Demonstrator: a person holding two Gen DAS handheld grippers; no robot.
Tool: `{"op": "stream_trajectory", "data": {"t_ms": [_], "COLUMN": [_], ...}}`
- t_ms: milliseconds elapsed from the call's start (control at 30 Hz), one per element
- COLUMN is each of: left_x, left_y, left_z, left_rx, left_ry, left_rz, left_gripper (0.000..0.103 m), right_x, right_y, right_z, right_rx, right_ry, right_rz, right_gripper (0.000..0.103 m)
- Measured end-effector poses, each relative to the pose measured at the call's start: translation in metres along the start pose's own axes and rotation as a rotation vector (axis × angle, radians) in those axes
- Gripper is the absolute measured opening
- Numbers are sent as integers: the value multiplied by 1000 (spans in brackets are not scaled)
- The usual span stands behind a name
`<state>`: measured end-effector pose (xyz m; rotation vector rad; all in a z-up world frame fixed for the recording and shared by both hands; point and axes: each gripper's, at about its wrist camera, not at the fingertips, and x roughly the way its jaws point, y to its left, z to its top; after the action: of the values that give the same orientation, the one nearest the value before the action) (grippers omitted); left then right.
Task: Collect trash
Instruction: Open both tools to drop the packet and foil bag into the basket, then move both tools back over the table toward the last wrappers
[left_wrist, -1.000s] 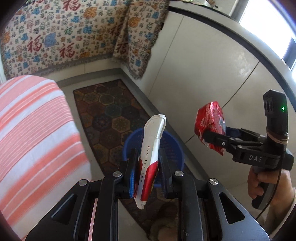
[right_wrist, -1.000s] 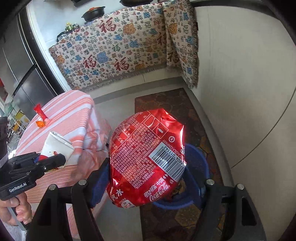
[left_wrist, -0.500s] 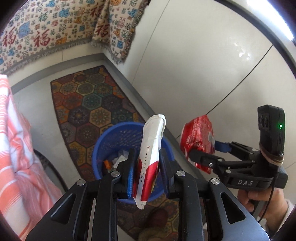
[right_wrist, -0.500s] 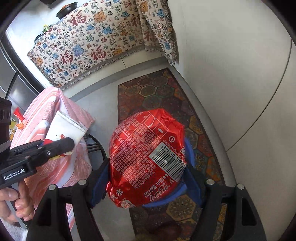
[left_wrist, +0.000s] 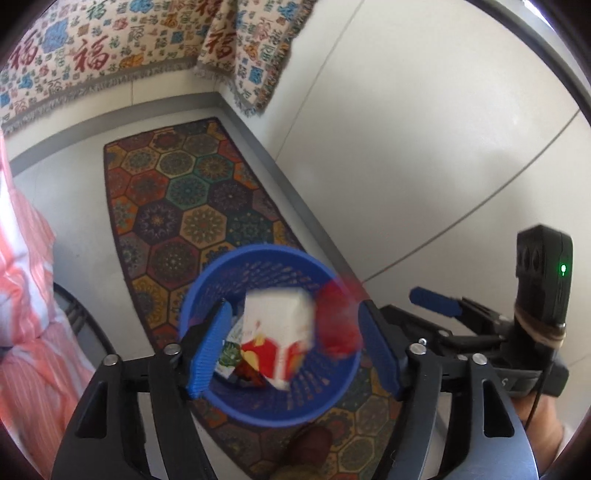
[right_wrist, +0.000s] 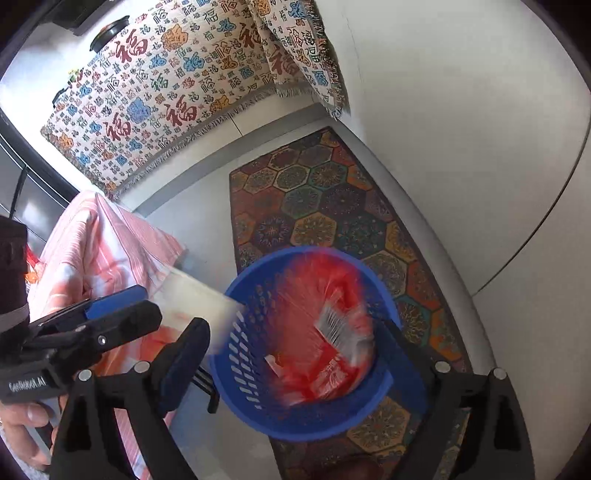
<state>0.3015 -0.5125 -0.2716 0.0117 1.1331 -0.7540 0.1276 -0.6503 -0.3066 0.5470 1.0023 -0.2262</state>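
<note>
A blue perforated trash basket (left_wrist: 221, 291) stands on a patterned rug; it also shows in the right wrist view (right_wrist: 243, 317). My left gripper (left_wrist: 291, 343) is open above it. A white and red paper cup (left_wrist: 277, 328) is blurred in mid-fall over the basket. My right gripper (right_wrist: 295, 354) is open above the basket. A red Coca-Cola wrapper (right_wrist: 321, 325) is blurred, falling into the basket; it shows as a red smear in the left wrist view (left_wrist: 338, 321). Other trash lies at the basket's bottom.
The hexagon-patterned rug (left_wrist: 177, 206) runs along a white cabinet wall (left_wrist: 424, 147). A table with a pink striped cloth (right_wrist: 103, 243) stands to the left. A patterned throw (right_wrist: 166, 96) hangs at the back. A dark metal frame (left_wrist: 74, 314) sits beside the basket.
Both grippers opened over the basket. The paper cup left the left gripper and the red wrapper left the right gripper; both are dropping into the basket.
</note>
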Motion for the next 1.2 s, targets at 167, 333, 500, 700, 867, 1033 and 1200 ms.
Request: {"op": "stream_trajectory", "data": {"t_ms": [167,333,500,700,867,1033,1200], "left_x": [-34,-110,-182,-243,-269,-275,-287], "left_y": [5,13,46,122,204,278,318], "left_z": [-1,-25,-68,-124,-154,-163,-164], "left_rx": [-16,0,-3,-91,-204,-311,-323], "left_ry": [-33,-108,-150,-164,-187,-203,-256], "left_rz": [-15,6,98,257,432,534,628], "left_gripper": [74,84,89,90,90,89,90], "right_x": [-16,-62,-105,-115,-83,-45,-7], "right_y": [8,35,84,178,275,356,413], "right_z": [7,14,18,3,-30,-65,-71], "right_rx": [-9,-56,-125,-273,-434,-592,-698], "right_ry": [-53,-152,-218,-190,-98,-56,-68], "right_rz": [-22,-36,-32,31,109,154,155], "right_gripper": [93,93,93,93,93,93,93]}}
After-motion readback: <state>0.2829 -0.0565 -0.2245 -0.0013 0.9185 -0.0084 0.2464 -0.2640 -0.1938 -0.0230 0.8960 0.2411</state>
